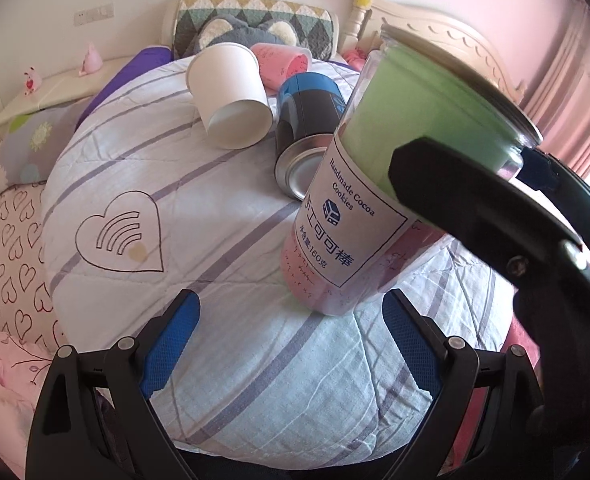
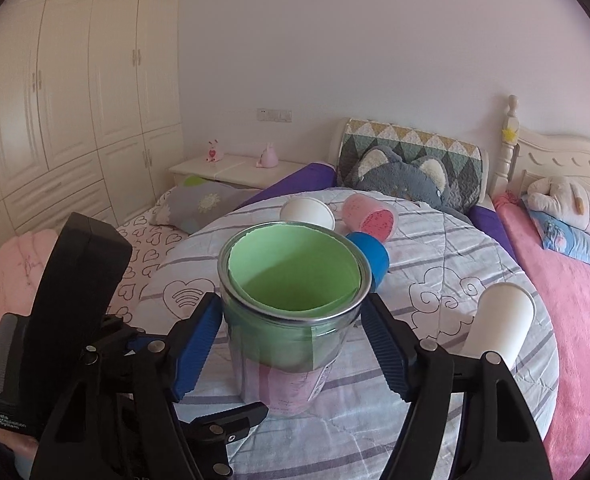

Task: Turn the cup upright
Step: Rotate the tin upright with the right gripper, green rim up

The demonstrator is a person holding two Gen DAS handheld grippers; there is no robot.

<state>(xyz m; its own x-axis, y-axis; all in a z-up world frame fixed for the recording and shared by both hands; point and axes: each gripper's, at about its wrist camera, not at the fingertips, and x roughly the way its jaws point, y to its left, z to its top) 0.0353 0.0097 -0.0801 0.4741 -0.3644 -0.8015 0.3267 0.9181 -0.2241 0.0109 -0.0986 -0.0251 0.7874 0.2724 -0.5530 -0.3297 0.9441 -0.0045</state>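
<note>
Left wrist view: we're looking at the clear jar [image 1: 379,184], the cup w/ the green paper liner and a "Handmade Cocoa Cookies" label, filling the centre-right of the frame. It's standing on the striped quilt [image 1: 223,248], base down, metal rim toward the upper right, leaning in this fisheye. The right gripper [image 1: 475,184] is coming in from the right edge, one black finger crossing the jar just under the rim. Our left gripper [image 1: 291,340] is sitting at the bottom of the frame, blue pads spread wide, holding nothing, jar base just beyond and between the tips. Behind, upper centre: a white paper cup [image 1: 231,96] on its side, a blue-black can [image 1: 307,120] on its side, a pink cup [image 1: 283,64] too.

Right wrist view: the jar [image 2: 295,304] is sitting mid-frame, open mouth up. The right gripper [image 2: 291,332] is flanking it, pads at either side of the wall below the rim; we're judging them touching or nearly so, can't tell if it's actually clamping.

Handling, our guess: thin clear plastic, light, prob. empty bar the liner; smooth wall, so slippery; flexes if squeezed hard. The soft quilt is making a wobbly base. Best hold: mid-to-upper wall, just under the stiff metal rim.
</note>
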